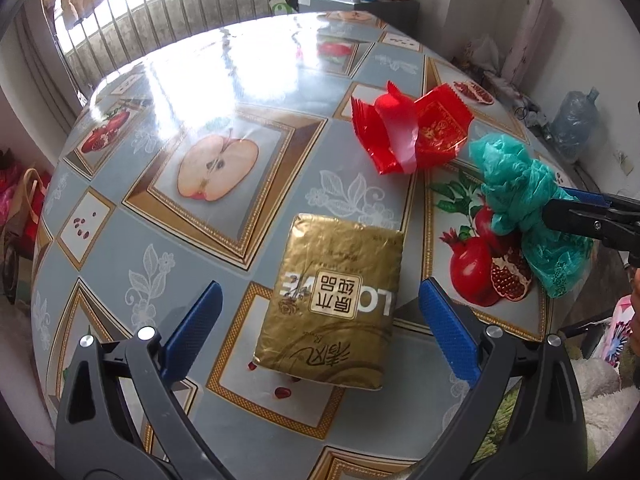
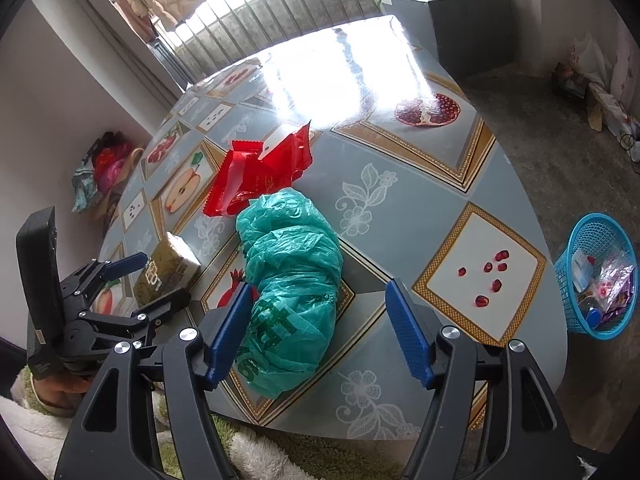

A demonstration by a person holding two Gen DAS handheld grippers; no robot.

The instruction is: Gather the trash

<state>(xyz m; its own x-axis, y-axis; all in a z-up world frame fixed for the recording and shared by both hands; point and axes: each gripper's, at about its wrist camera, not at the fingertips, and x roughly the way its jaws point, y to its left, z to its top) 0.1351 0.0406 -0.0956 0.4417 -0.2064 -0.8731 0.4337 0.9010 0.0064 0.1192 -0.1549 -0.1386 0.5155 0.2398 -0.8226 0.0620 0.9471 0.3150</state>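
Worktop [image 2: 420, 184], fruit-patterned and glossy, lies bare across its far half up to the far edge. Basket [image 2: 596, 280] with rubbish stands on the floor off the right edge. Green bag [image 2: 292, 280] lies near the front edge, between the spread right tongs [image 2: 320, 332]; the left pad touches it, the right pad stands apart. Gold pack [image 1: 336, 300] lies flat between the released left tongs [image 1: 320, 340], touching neither pad. Red wrappers [image 1: 408, 132] lie just beyond both.
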